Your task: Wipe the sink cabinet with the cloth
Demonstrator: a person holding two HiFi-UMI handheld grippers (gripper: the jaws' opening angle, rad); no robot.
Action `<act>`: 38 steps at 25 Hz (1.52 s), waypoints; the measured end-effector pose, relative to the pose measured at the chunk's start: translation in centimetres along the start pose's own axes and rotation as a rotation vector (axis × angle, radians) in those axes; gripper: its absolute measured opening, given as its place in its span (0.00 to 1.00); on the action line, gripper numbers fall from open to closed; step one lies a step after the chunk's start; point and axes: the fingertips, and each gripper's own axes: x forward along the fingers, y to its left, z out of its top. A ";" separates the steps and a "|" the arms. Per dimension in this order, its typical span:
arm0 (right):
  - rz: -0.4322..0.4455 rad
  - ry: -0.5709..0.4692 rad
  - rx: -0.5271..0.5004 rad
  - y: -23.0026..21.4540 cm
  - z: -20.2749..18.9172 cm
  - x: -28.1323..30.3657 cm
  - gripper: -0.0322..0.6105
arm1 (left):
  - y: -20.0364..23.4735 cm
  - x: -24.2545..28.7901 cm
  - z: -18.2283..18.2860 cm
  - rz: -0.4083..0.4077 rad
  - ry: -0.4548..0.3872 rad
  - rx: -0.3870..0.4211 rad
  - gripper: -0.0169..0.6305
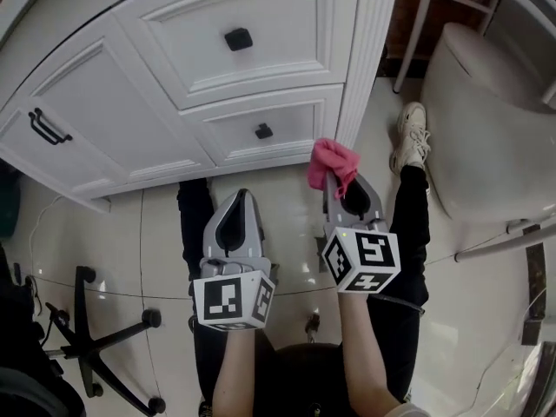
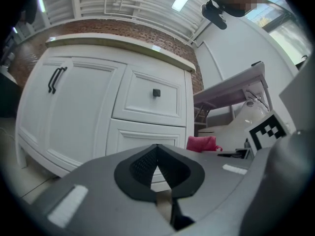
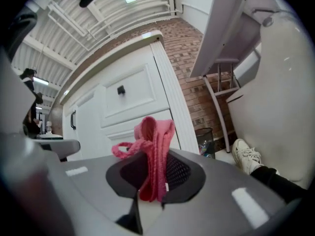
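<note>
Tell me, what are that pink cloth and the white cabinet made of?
The pink cloth looks like soft textile, maybe microfibre: it folds limply and shows a nubby weave. The white cabinet seems painted wood or board, smooth satin, with moulded panels.

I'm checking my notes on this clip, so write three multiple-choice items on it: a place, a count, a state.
1. Where is the cloth? A. in the right gripper B. on the floor C. over the door handle
2. How many drawer knobs show on the sink cabinet? A. one B. two C. four
3. How do the jaws of the left gripper stand? A. wide apart B. shut on the cloth C. shut, empty
Answers: 1A, its pink folds stick up between that gripper's jaws; 2B, one black knob on each drawer; 3C, their tips meet with nothing between.
</note>
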 end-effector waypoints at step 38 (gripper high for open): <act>0.205 -0.153 -0.188 13.0 7.6 -15.9 0.15 | -2.9 -14.4 9.6 -0.018 -0.207 0.003 0.05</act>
